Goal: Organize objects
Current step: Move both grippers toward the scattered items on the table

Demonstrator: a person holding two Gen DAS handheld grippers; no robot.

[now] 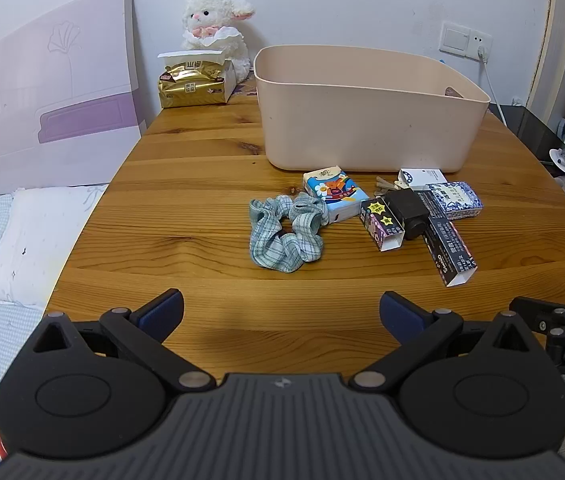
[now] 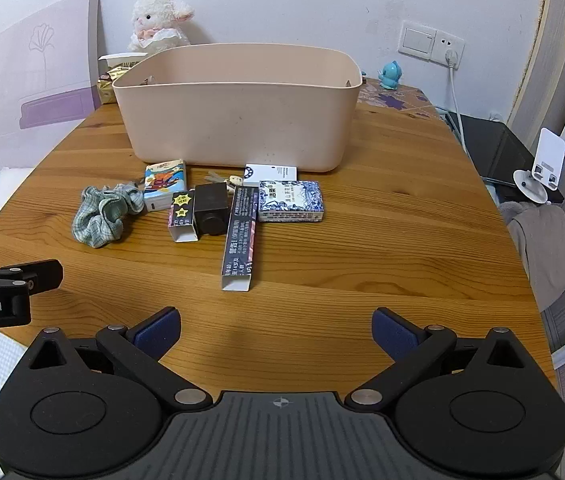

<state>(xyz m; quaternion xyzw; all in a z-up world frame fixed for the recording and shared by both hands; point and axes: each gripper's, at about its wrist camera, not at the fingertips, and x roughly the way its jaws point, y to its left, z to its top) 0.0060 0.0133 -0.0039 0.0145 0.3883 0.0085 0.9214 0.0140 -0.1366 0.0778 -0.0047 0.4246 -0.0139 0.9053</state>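
On the table (image 2: 402, 240), small clutter sits bunched just in front of the pink bin (image 2: 238, 120), likely staged for dropping in: green scrunchie (image 1: 284, 232), cartoon tissue pack (image 1: 336, 194), blue-patterned pack (image 2: 291, 201), long dark box (image 2: 240, 236), black cube (image 2: 211, 209), starred small box (image 2: 182, 216). Left tongs (image 1: 281, 312) and right tongs (image 2: 276, 332) both spread wide, released, holding and touching nothing, hovering near the table's front edge, well apart from the items.
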